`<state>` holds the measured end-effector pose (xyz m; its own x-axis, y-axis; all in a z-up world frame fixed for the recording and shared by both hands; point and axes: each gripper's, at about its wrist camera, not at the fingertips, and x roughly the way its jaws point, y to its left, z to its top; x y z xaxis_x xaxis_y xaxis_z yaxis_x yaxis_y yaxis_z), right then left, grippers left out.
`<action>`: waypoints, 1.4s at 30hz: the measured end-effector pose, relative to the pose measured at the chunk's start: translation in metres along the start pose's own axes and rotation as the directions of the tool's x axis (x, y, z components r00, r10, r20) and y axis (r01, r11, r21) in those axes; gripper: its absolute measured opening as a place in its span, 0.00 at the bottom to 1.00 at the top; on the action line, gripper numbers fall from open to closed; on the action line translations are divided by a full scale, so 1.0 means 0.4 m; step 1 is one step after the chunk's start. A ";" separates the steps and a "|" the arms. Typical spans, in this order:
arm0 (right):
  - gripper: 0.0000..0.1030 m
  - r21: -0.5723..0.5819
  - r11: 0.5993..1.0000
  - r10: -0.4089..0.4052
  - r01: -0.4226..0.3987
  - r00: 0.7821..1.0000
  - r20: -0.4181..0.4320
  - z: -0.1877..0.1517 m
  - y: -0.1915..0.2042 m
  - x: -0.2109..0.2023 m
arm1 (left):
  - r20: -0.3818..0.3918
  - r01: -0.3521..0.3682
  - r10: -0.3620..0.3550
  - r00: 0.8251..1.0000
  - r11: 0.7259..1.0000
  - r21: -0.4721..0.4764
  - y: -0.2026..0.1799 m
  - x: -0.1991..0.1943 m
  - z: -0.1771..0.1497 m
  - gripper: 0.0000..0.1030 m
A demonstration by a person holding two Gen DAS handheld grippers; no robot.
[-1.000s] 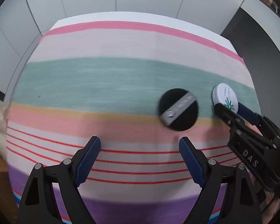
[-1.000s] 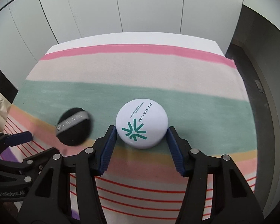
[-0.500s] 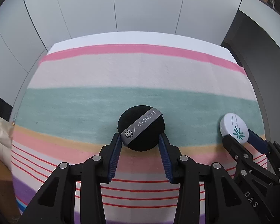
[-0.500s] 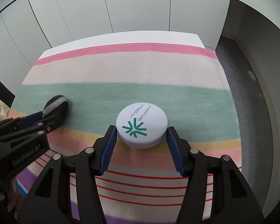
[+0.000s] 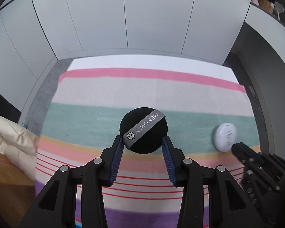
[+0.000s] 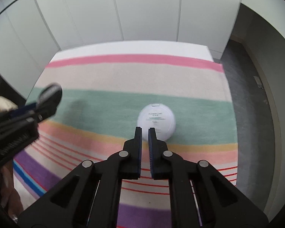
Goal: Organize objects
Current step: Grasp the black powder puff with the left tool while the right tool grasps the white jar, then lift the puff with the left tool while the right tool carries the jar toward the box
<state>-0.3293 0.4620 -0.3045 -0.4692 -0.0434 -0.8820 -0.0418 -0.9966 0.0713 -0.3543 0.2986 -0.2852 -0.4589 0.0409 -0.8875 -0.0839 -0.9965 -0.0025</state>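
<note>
Left gripper [image 5: 143, 142] clamps the black puff [image 5: 143, 130]; right gripper [image 6: 145, 133] pinches the white compact [image 6: 156, 121] edgewise. Lift both level, squeezing firmly.

Black gripper [image 5: 143, 140], blue pads [image 5: 116, 159], silver screws.

Even, soft indoor light fills both views, with a faint shadow on the striped cloth [image 6: 112, 87]. Fisheye bending curves the wall panels [image 5: 123, 19] and darkens corners. The black puff [image 6: 49, 100] at the right view's left edge is motion-blurred.
</note>
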 end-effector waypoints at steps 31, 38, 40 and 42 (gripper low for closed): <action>0.58 0.028 0.996 -0.083 0.082 0.996 0.018 -0.018 -0.041 0.119 | -0.096 -0.016 0.015 0.995 1.000 -0.015 0.033 0.134 -0.031 0.43; 0.58 0.031 0.995 -0.101 0.100 0.994 0.031 0.007 0.001 0.004 | -0.043 -0.013 0.013 0.999 1.000 -0.011 0.047 0.014 -0.001 0.43; 0.58 0.018 0.994 -0.105 0.104 0.994 0.041 0.023 0.020 -0.041 | -0.023 -0.018 0.017 1.000 1.000 -0.009 0.054 -0.031 0.012 0.43; 0.58 0.007 0.994 -0.110 0.110 0.993 0.051 0.038 0.035 -0.083 | -0.007 -0.018 0.018 1.000 1.000 -0.009 0.062 -0.074 0.026 0.43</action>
<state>-0.3276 0.4505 -0.2672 -0.5063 0.0703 -0.8595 -0.0991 -0.9948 -0.0230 -0.3522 0.2735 -0.2543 -0.4543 0.0226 -0.8905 -0.0674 -0.9977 0.0091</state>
